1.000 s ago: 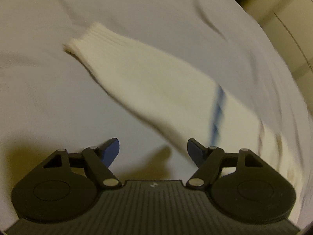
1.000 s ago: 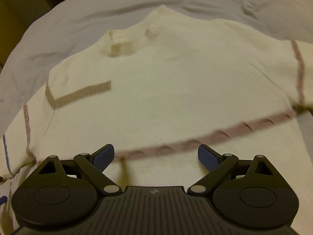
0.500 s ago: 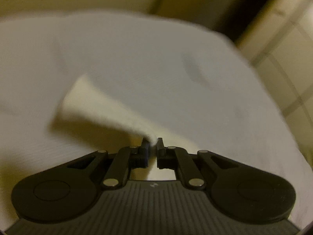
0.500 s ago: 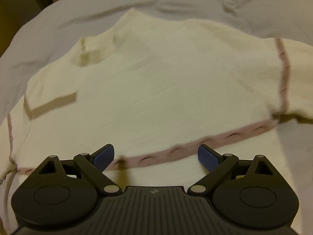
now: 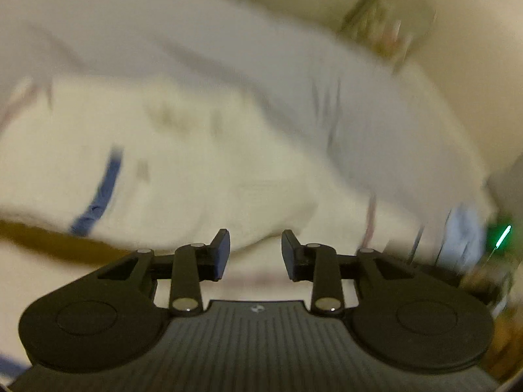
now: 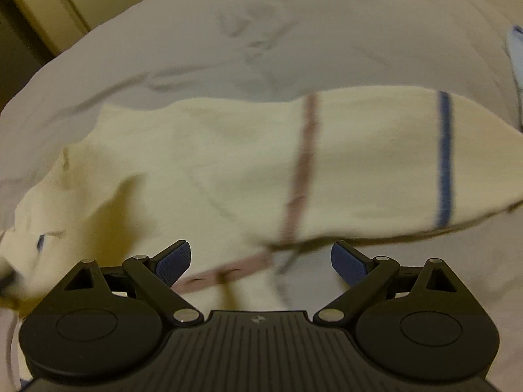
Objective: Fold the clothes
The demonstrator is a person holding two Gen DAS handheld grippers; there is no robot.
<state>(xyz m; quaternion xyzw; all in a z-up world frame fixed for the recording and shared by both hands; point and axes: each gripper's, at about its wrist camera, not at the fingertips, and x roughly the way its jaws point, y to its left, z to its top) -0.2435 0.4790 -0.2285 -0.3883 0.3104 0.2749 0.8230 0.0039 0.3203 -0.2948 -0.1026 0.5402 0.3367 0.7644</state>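
Observation:
A cream knit sweater (image 6: 228, 170) with a pink stripe and a blue stripe lies on a pale bed sheet (image 6: 294, 39). In the right wrist view one sleeve (image 6: 408, 163) stretches to the right. My right gripper (image 6: 261, 261) is open and empty, low over the sweater's pink stripe. In the blurred left wrist view the sweater (image 5: 163, 163) shows a folded-over part with a blue stripe. My left gripper (image 5: 255, 251) is partly open with nothing between its fingers, just above the cloth.
The sheet (image 5: 228, 49) covers the bed around the sweater. Pale cabinets (image 6: 65, 0) stand beyond the bed at the top left. A green light (image 5: 501, 235) and blurred objects sit at the right edge of the left wrist view.
My left gripper shut on the sleeve, carried it over onto the sweater body and has opened. My right gripper stayed open and swung toward the other sleeve.

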